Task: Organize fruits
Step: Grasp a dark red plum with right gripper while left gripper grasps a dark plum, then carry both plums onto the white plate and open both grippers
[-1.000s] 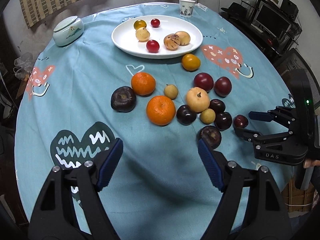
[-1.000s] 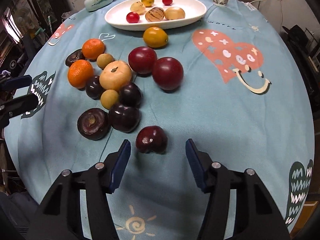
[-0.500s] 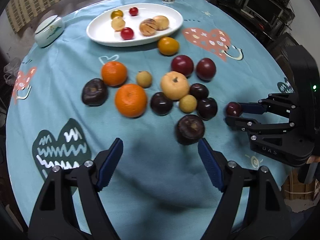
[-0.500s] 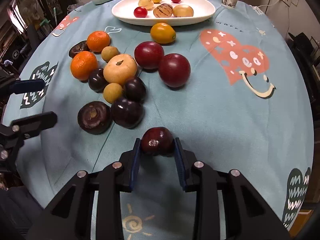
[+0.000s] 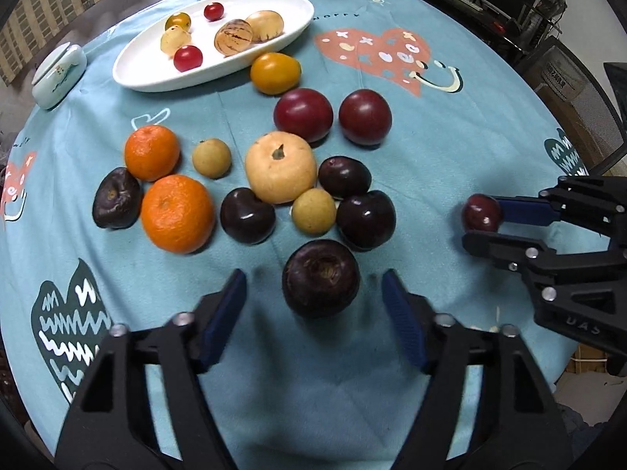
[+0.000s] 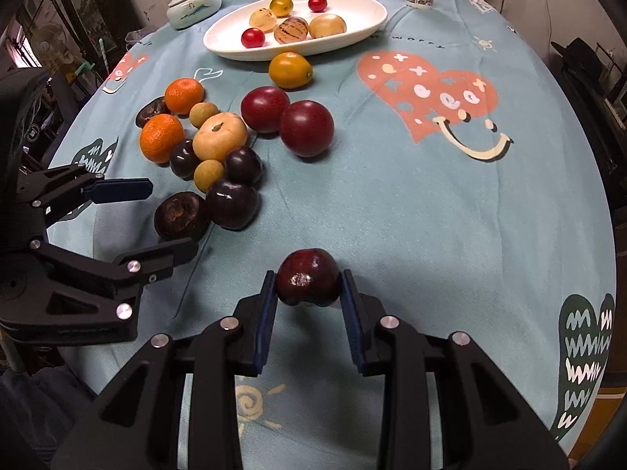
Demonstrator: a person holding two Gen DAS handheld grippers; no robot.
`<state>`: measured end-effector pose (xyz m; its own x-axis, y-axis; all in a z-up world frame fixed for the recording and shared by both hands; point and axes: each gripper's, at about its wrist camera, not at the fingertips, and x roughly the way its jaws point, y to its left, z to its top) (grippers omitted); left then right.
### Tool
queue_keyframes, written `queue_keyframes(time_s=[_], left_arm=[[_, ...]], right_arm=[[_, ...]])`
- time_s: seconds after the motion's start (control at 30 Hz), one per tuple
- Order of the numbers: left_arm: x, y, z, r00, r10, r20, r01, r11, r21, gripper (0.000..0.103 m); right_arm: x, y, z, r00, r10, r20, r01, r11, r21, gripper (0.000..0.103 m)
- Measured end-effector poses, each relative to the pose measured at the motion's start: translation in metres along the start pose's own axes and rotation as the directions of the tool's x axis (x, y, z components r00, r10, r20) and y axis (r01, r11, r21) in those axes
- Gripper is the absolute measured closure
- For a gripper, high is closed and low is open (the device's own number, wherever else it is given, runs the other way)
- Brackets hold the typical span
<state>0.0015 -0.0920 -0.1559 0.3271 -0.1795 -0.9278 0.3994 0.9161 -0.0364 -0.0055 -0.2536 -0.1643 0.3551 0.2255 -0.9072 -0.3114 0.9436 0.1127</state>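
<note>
Left wrist view shows the left gripper (image 5: 313,309) spread wide around a dark wrinkled fruit (image 5: 320,278) on the tablecloth (image 5: 450,149), needing only to close, while the right gripper (image 6: 307,297) clamps a small red plum (image 6: 307,277), likely bound for the plate (image 6: 352,19).

Both grippers are black plastic with blue pads and silver screws.

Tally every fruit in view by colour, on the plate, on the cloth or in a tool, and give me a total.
Orange mandarins: 2
Yellow-orange round fruit: 2
Small red tomatoes: 2
Pale tan or beige fruit: 6
Large red plums: 2
Dark purple or near-black fruit: 5
Dark red cherry in the right tool: 1
Total: 20
</note>
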Motion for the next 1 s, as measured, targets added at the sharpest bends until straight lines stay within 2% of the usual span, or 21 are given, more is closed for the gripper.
queue_keyframes(time_s=[0.03, 0.07, 0.27, 0.4, 0.7, 0.87, 1.0], left_arm=[[0.004, 0.001, 0.001, 1.000, -0.008, -0.016, 0.008, 1.000, -0.006, 0.059], [0.007, 0.001, 0.002, 0.999, -0.021, -0.027, 0.021, 1.000, -0.016, 0.061], [0.005, 0.001, -0.001, 1.000, -0.018, -0.015, 0.018, 1.000, 0.000, 0.061], [-0.010, 0.002, -0.005, 1.000, -0.014, 0.010, 0.014, 1.000, 0.011, 0.061], [-0.054, 0.019, -0.013, 0.996, 0.036, 0.077, -0.036, 0.999, -0.004, 0.061], [-0.067, 0.038, -0.015, 0.994, 0.058, 0.088, -0.055, 0.998, -0.032, 0.061], [-0.073, 0.045, -0.011, 0.993, 0.043, 0.108, -0.039, 0.999, -0.037, 0.061]], right_arm=[[0.000, -0.001, -0.001, 1.000, 0.003, -0.002, -0.003, 1.000, 0.004, 0.071], [0.001, -0.002, -0.001, 1.000, 0.008, -0.005, -0.008, 1.000, 0.007, 0.071], [0.001, 0.000, -0.002, 1.000, 0.022, -0.004, -0.022, 1.000, 0.003, 0.071], [0.001, 0.008, -0.002, 0.999, 0.034, -0.005, -0.034, 0.999, -0.007, 0.071], [0.002, 0.060, -0.006, 0.994, 0.112, -0.017, -0.113, 0.988, -0.103, 0.070], [0.004, 0.083, 0.000, 0.993, 0.117, -0.023, -0.119, 0.985, -0.127, 0.070], [0.002, 0.090, 0.004, 0.994, 0.106, -0.025, -0.109, 0.985, -0.135, 0.070]])
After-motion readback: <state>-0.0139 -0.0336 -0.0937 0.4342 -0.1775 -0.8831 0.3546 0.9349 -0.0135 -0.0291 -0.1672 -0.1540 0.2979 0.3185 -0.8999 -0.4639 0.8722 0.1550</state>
